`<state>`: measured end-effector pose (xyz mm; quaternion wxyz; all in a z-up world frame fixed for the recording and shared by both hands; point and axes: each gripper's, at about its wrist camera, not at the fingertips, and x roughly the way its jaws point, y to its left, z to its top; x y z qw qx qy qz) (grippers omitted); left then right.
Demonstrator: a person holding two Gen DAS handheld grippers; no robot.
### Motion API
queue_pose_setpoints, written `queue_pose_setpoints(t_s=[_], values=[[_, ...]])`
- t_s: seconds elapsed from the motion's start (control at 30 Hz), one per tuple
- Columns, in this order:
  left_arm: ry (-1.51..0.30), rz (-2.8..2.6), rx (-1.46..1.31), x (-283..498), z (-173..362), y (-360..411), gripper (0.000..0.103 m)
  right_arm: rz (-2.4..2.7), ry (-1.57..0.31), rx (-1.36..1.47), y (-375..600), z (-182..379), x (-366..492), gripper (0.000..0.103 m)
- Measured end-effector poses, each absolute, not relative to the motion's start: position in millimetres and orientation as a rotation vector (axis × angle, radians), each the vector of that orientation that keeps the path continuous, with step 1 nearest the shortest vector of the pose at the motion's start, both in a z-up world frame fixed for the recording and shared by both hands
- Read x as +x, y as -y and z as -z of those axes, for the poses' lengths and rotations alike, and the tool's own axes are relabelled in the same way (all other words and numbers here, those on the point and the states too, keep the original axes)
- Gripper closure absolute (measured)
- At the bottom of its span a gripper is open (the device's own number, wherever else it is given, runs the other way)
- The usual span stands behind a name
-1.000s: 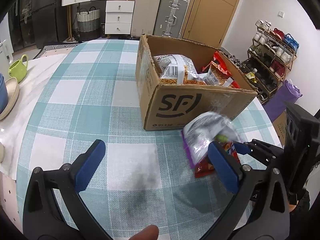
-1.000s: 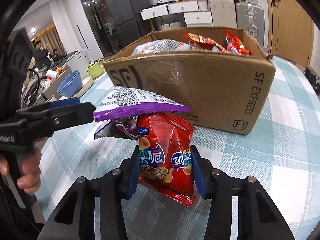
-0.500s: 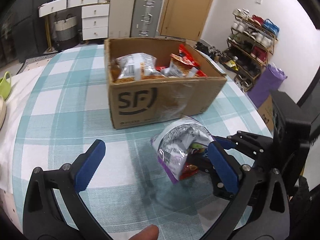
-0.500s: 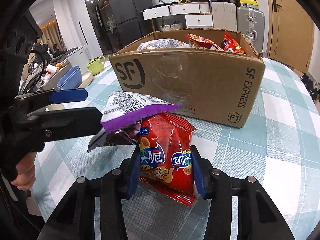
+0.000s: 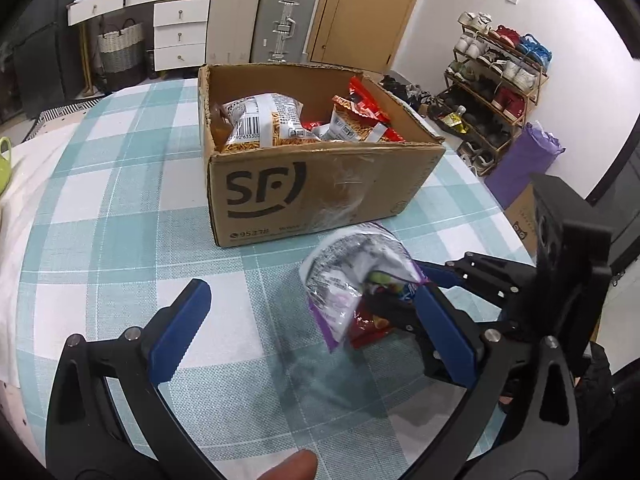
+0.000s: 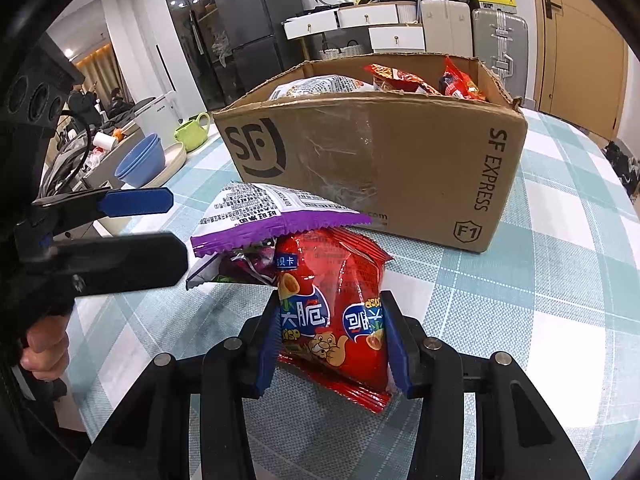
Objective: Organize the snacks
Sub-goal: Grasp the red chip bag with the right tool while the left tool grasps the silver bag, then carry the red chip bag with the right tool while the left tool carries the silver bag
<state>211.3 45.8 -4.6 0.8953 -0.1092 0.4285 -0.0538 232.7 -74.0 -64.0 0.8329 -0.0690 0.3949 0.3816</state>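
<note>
I am clamping the red snack bag [image 6: 334, 312] upright in my right hand-held gripper [image 6: 332, 334] above the tabletop [image 6: 540, 280], purple-edged packet [image 6: 276, 216] draped on top, box [image 6: 380, 160] just ahead, while my left hand-held gripper [image 5: 316, 320] is hanging open beside them.

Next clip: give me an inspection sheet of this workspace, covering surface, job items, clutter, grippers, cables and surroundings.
Surface: teal-and-white checked tablecloth on a table.
Job's things: open brown cardboard SF box holding snack packets; red snack bag; purple-edged silver snack bag resting atop it.
Clutter: stacked blue bowls, green mug.
Grippers: right gripper shut on the red bag; left gripper open, empty, beside the bags.
Cables: dark cable at the far left in the right wrist view.
Surroundings: shoe rack, suitcases, white drawers, wooden door.
</note>
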Motion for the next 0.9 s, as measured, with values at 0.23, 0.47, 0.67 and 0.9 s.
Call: queue_pose_setpoints(t_s=[0.23,0.47,0.67,0.9], values=[[-0.913,0.142,-0.221,222,12,-39,0.001,-0.812,-0.833,-0.166,78,62,229,0.057],[-0.929,0.078,-0.227,236,23,-43,0.001,-0.837,-0.826,-0.182,85,60,219,0.057],[-0.944,0.035,-0.252,242,33,-58,0.001,-0.815,-0.823,-0.156,99,59,220,0.057],[-0.948,0.062,-0.23,251,39,-52,0.001,-0.773,-0.827,-0.132,112,59,226,0.057]])
